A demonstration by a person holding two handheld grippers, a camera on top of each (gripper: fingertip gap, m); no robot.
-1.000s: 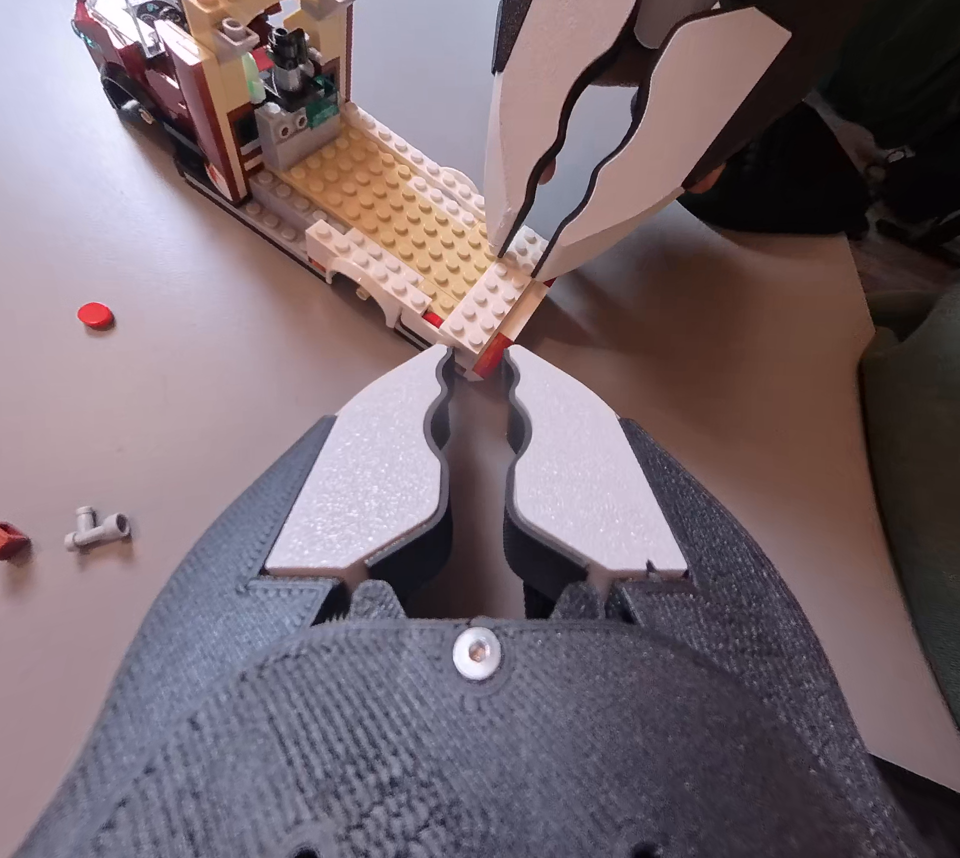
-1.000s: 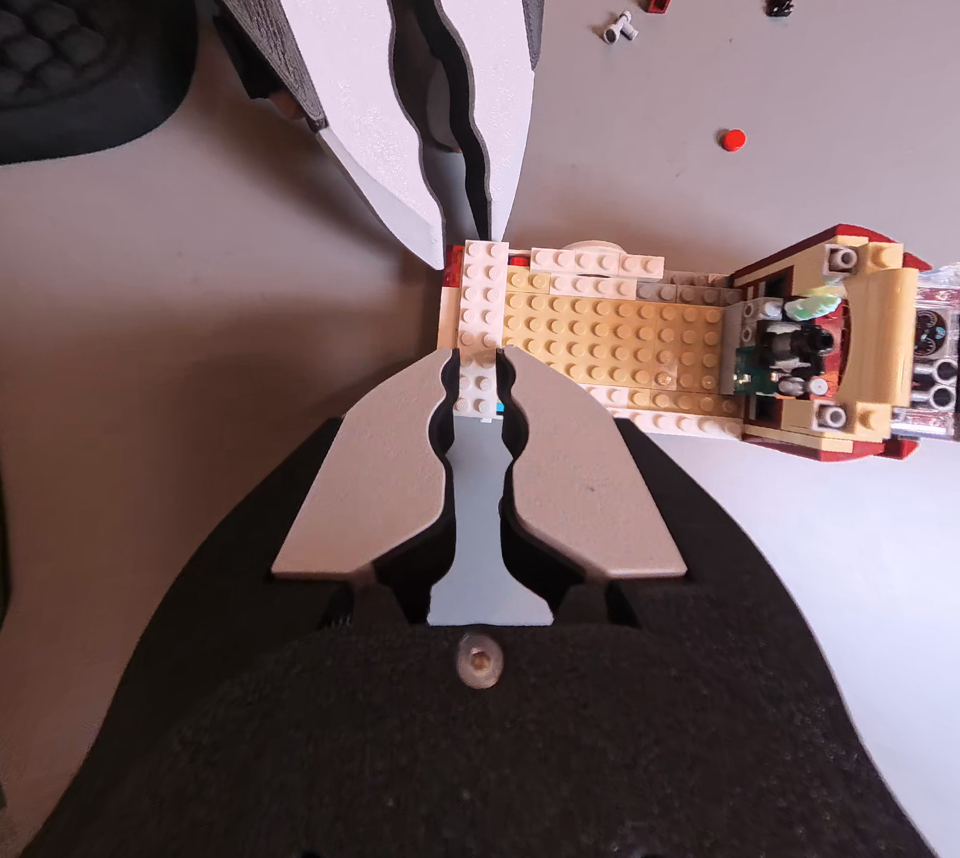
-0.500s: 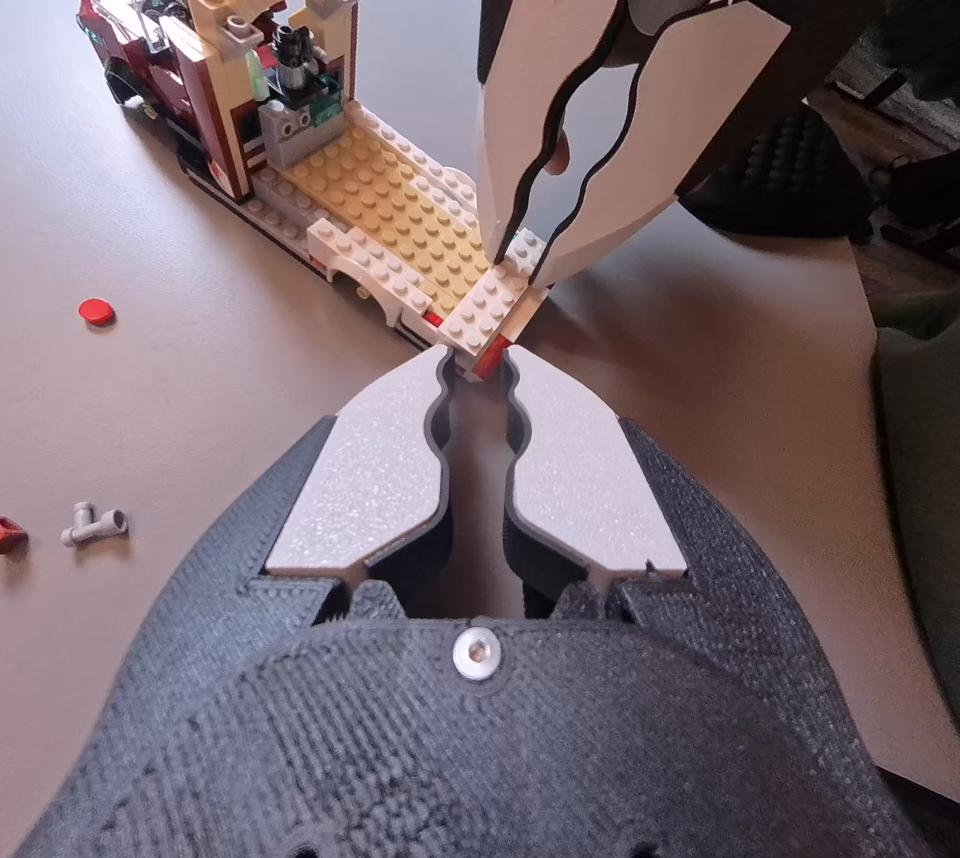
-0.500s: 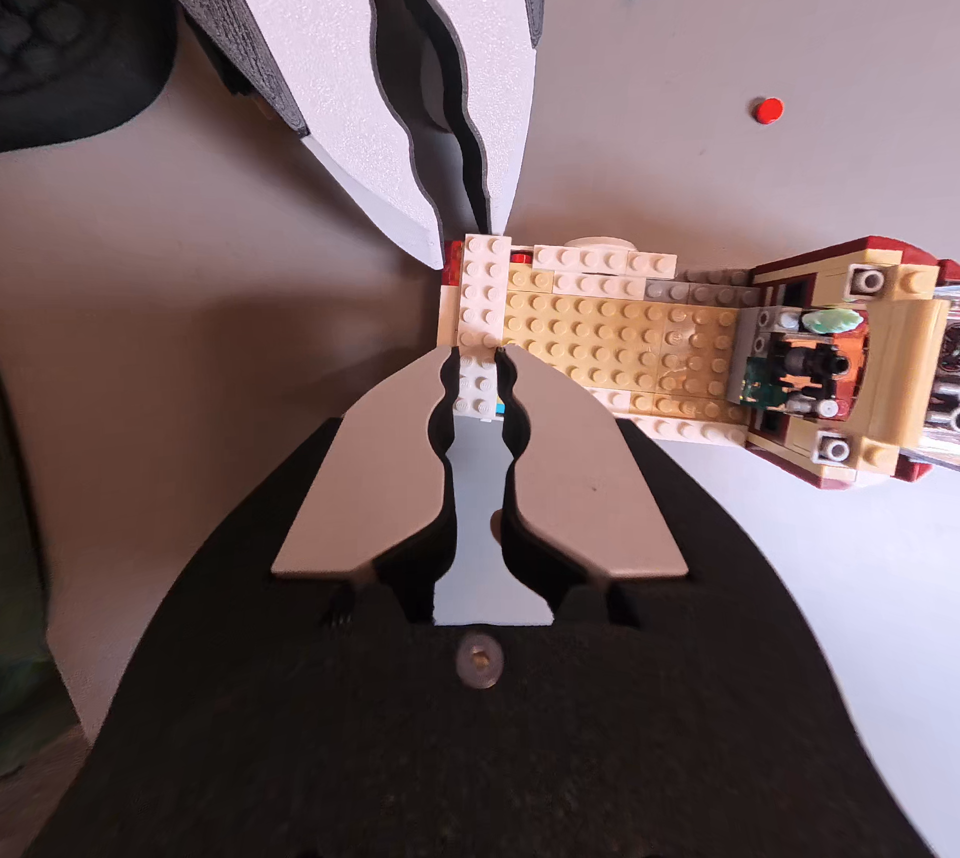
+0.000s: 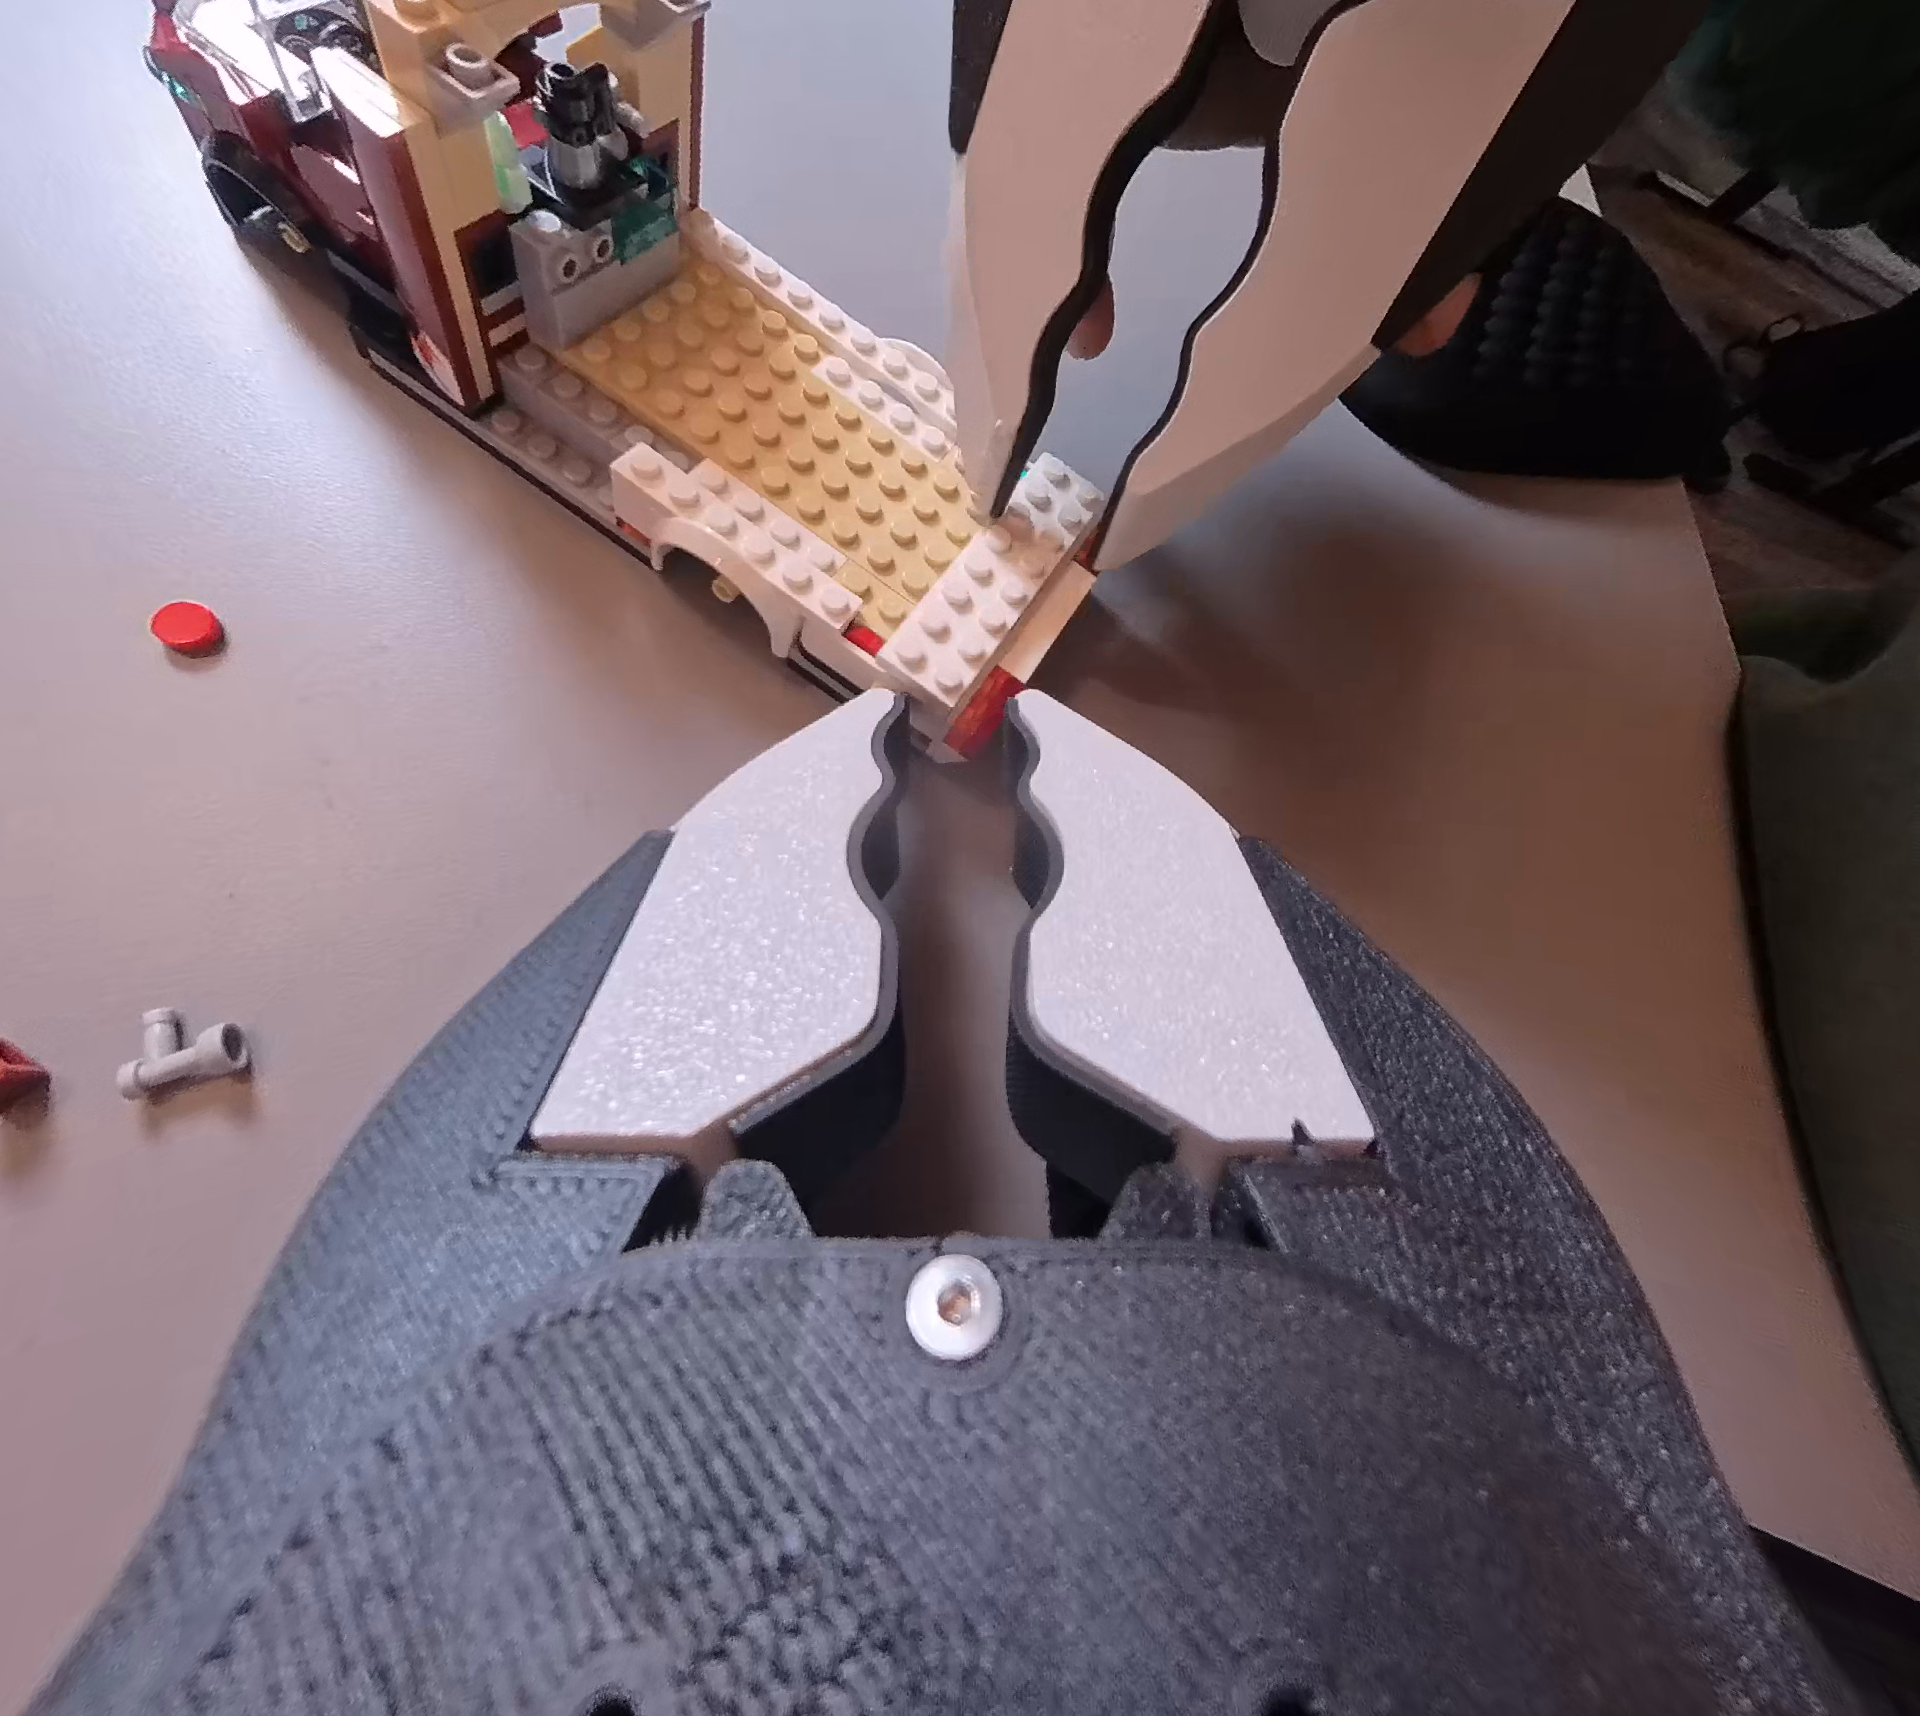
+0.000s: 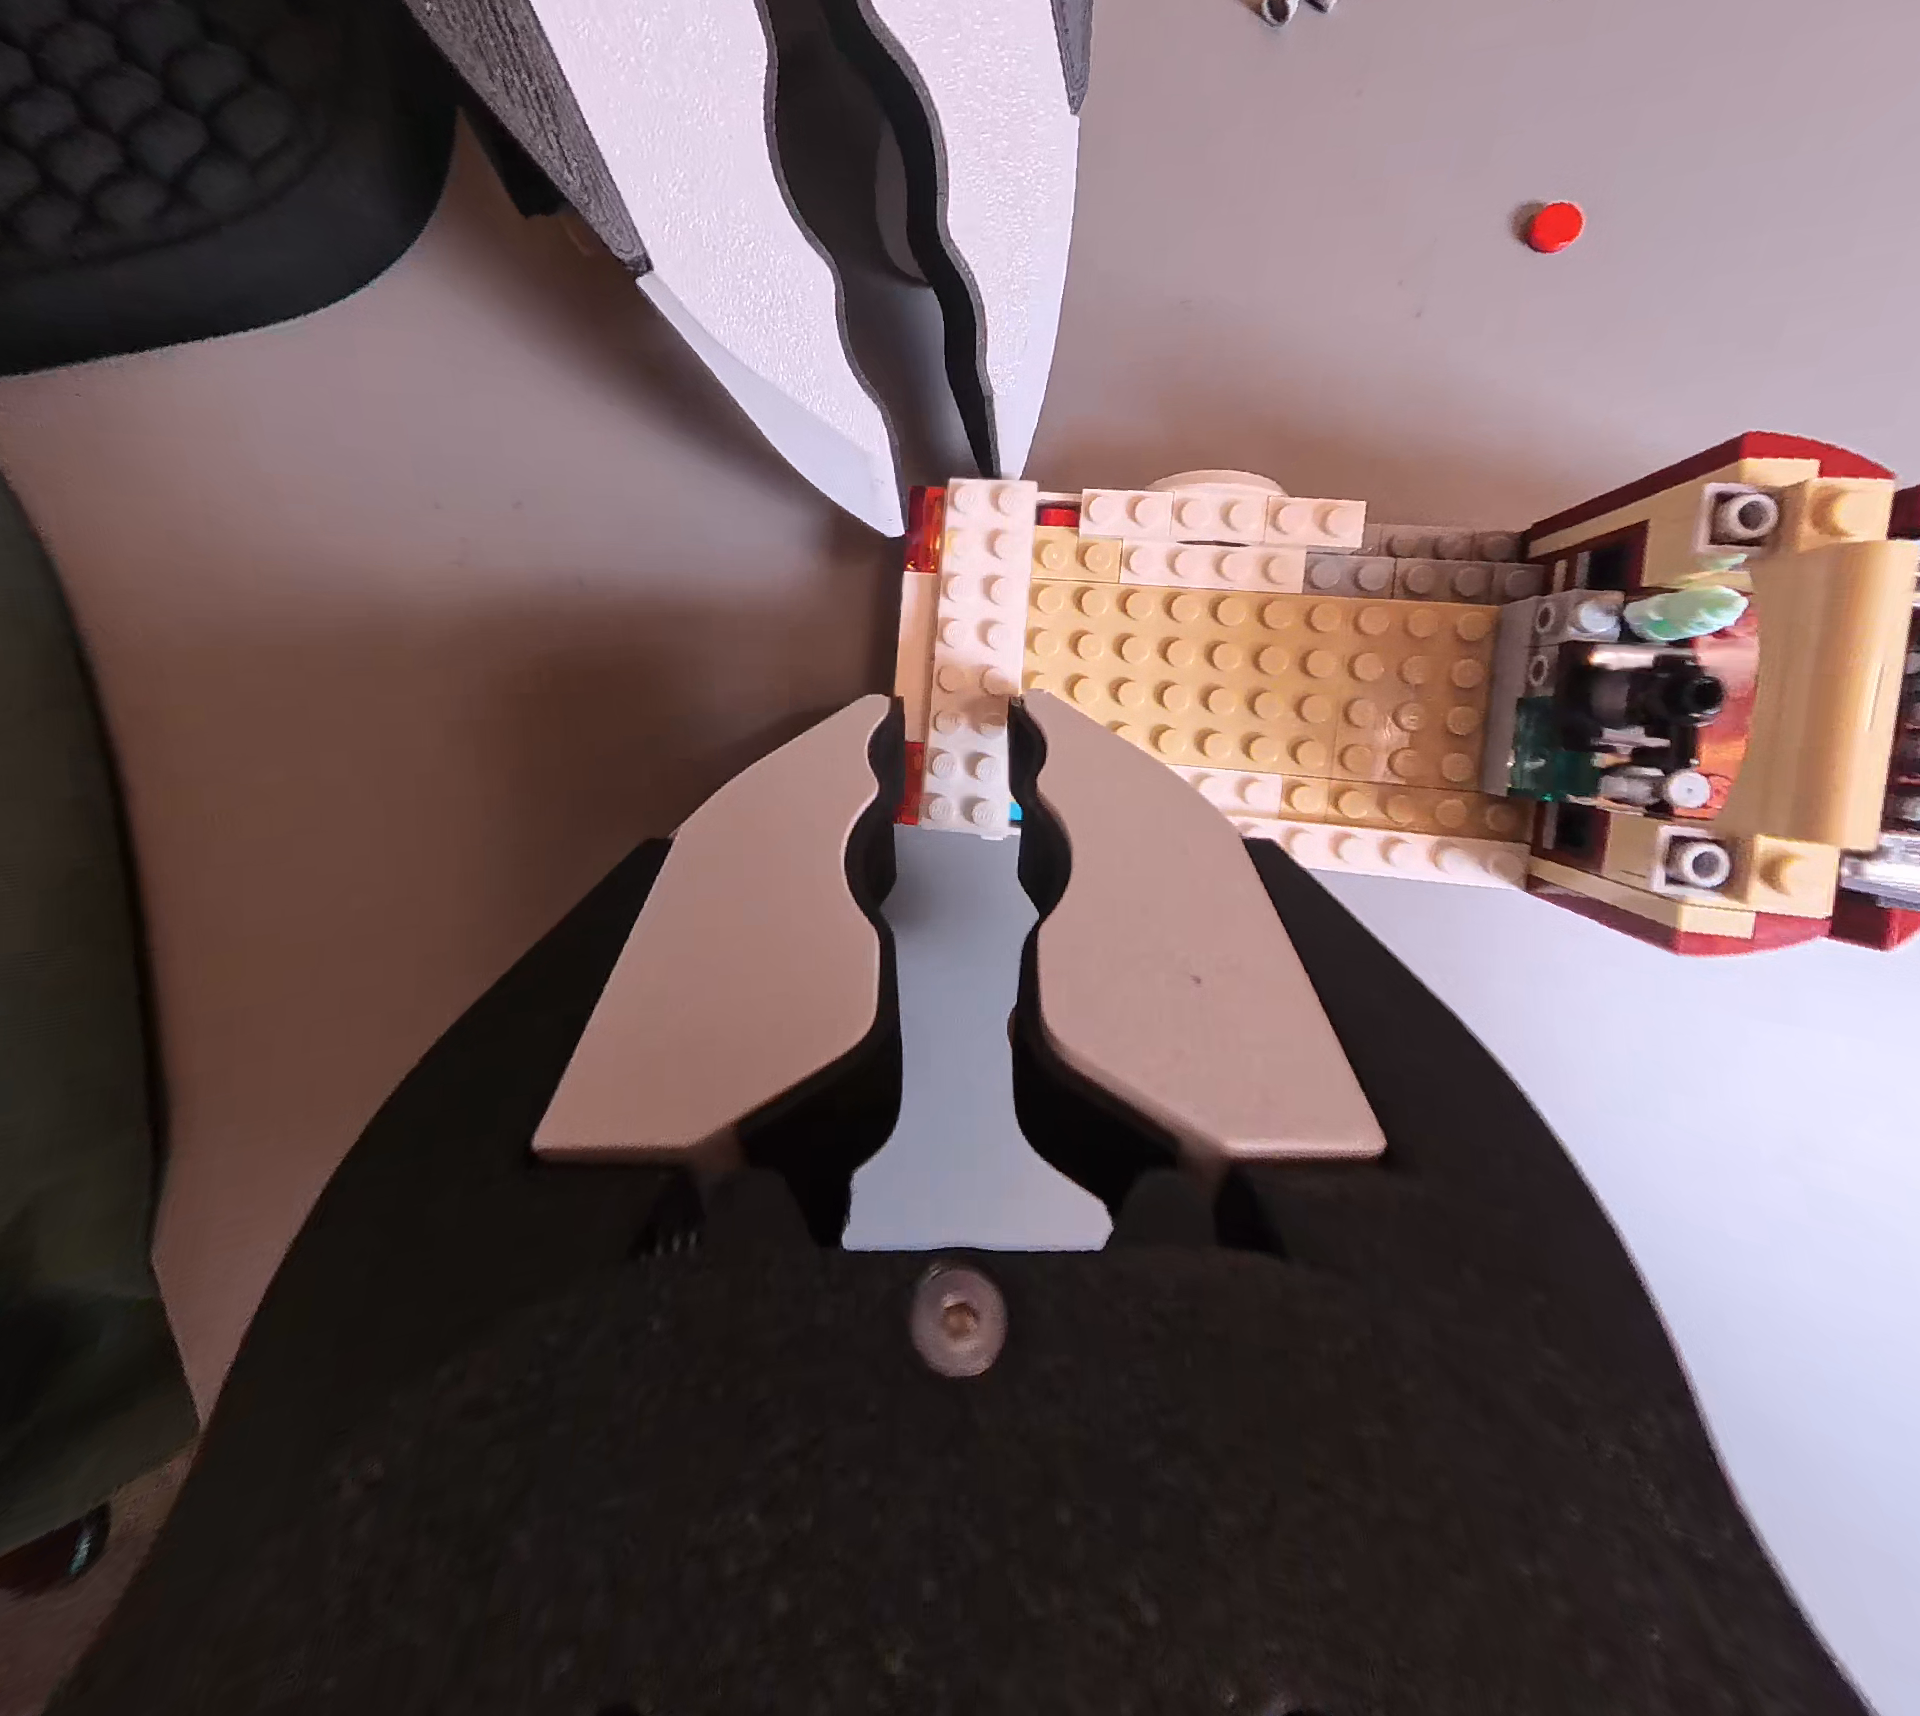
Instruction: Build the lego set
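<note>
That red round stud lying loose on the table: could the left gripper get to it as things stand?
Probably yes. The red round stud lies alone on bare table, nothing around it. But the left gripper is at the truck's rear corner and would have to leave it first.

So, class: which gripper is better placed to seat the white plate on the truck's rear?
Right. The right gripper straddles the white plate from above on the truck; the left gripper only pinches the truck's rear corner, apparently steadying it.

A black cushion [image 6: 156, 108] with a bumpy quilted surface lies beyond the pale table's [image 6: 1558, 1147] edge.
</note>
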